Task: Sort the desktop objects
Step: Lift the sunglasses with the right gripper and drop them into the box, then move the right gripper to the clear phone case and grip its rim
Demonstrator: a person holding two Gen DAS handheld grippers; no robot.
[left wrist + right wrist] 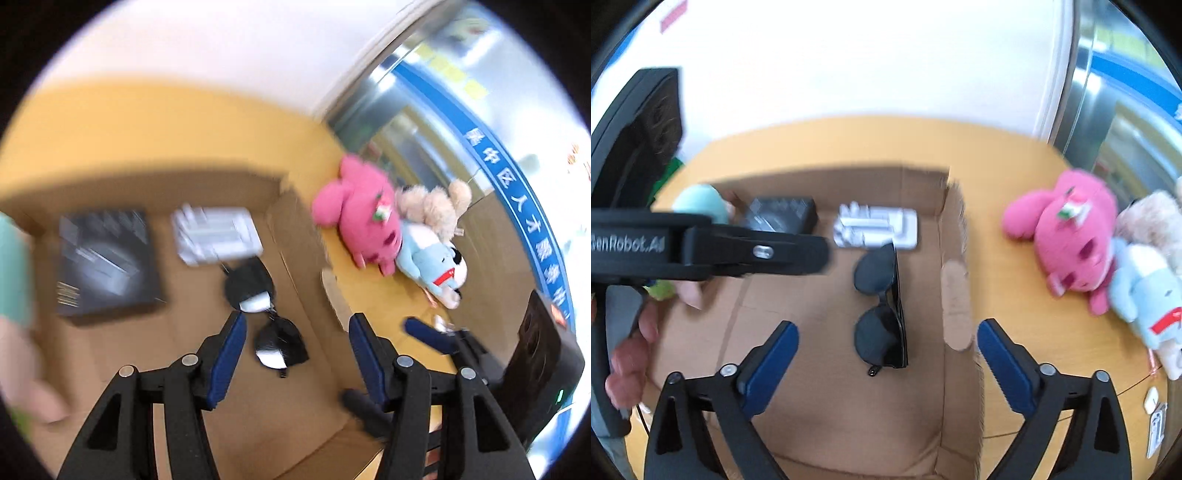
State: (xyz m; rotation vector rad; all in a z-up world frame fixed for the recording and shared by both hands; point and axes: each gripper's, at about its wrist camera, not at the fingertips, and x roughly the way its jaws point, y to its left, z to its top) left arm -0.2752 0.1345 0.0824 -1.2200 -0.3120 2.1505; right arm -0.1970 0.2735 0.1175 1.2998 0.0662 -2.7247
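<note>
An open cardboard box (pixel 955 258) sits on the yellow-wood table (pixel 1015 332). Inside lie black sunglasses (pixel 881 310), a black box (pixel 783 214) and a white packet (pixel 877 229). My right gripper (pixel 886 339) is open and empty above the sunglasses. My left gripper (pixel 295 332) is open and empty over the box, above the sunglasses (pixel 269 321); the black box (pixel 107 258) and white packet (pixel 218 236) lie beyond. In the right wrist view the left gripper's body (pixel 713 251) crosses from the left. A pink plush (pixel 1071 240), a light blue plush (pixel 1148 295) and a beige plush (pixel 1152 221) lie right of the box.
A mint-green plush (pixel 701 203) sits at the box's far left corner, partly hidden. The pink plush (pixel 362 221), blue plush (pixel 432 262) and beige plush (pixel 436 203) lie against a metal-framed glass wall (pixel 424 122). A small white item (pixel 1150 400) lies at the table's right edge.
</note>
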